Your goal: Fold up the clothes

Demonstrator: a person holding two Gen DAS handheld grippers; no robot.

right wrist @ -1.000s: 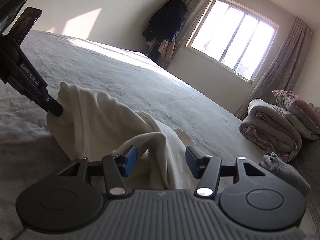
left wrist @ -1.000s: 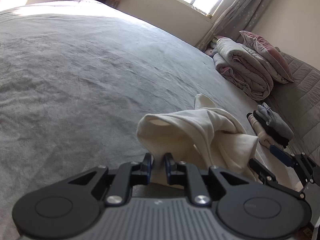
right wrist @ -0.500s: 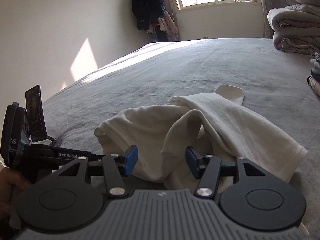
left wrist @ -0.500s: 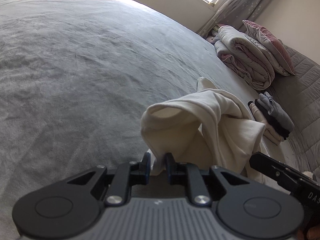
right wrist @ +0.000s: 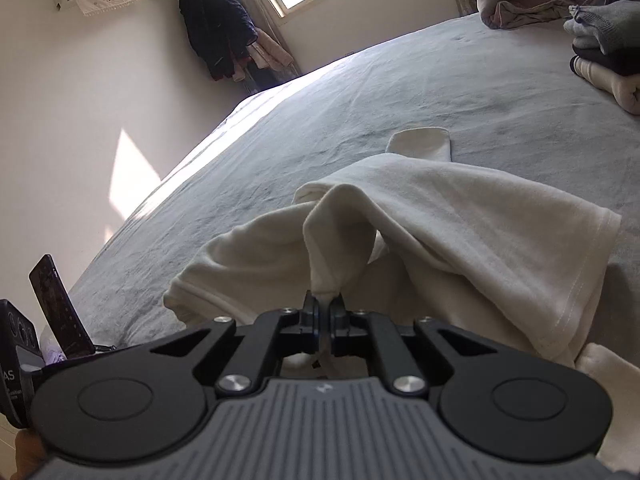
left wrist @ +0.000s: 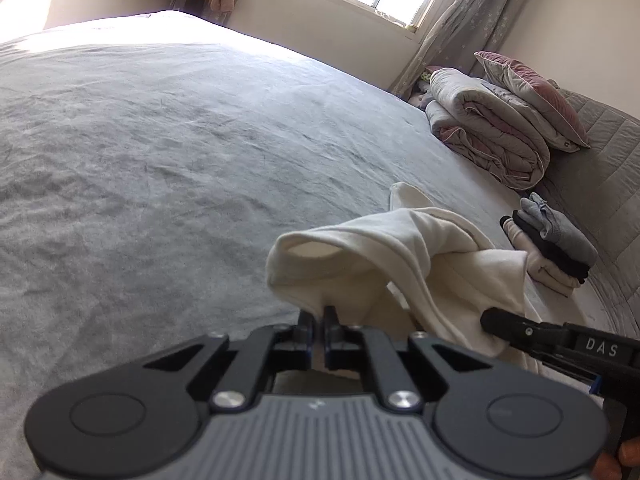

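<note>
A cream-white garment lies bunched on the grey bed. It also shows in the right wrist view, with one sleeve stretched out flat behind it. My left gripper is shut on a fold at the garment's near edge and holds it raised. My right gripper is shut on another pinched fold of the same garment. The right gripper's fingers show in the left wrist view at the cloth's right side.
A stack of folded clothes lies at the right of the bed, also in the right wrist view. A rolled duvet and a pillow lie beyond. Dark clothes hang in the far corner by the window.
My right gripper, open a moment ago, has closed on a fold of the garment. My left gripper has kept its hold and the cloth is pulled up between the two.
</note>
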